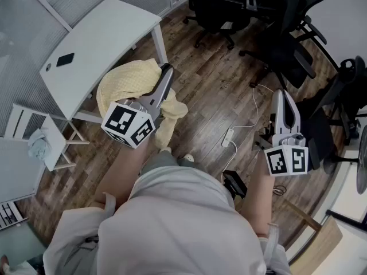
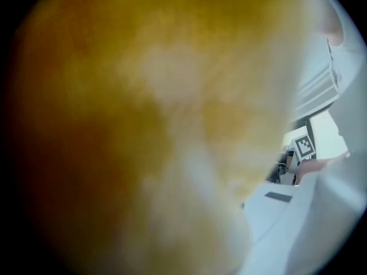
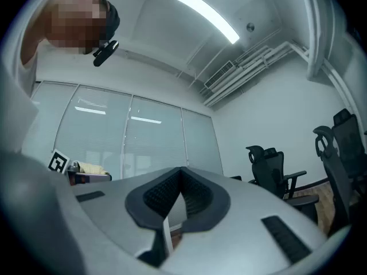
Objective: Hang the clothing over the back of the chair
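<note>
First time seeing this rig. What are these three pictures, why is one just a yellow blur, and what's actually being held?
There is no robot here: a person holds a two-jaw gripper in each hand. The head view comes from a camera on the person's head, looking steeply down at a wooden floor. In it, the left gripper grips a yellow garment, which hangs around its tip. The left gripper view rides on that gripper, and the cloth covers its lens, hence the blur. The right gripper is held apart from the garment. Its own view shows its jaws shut with nothing between them. The marker cubes are parts of the grippers. Nearby stands a white desk with a small dark flat thing on it. Black office chairs stand further off, and nothing hangs on one yet.
</note>
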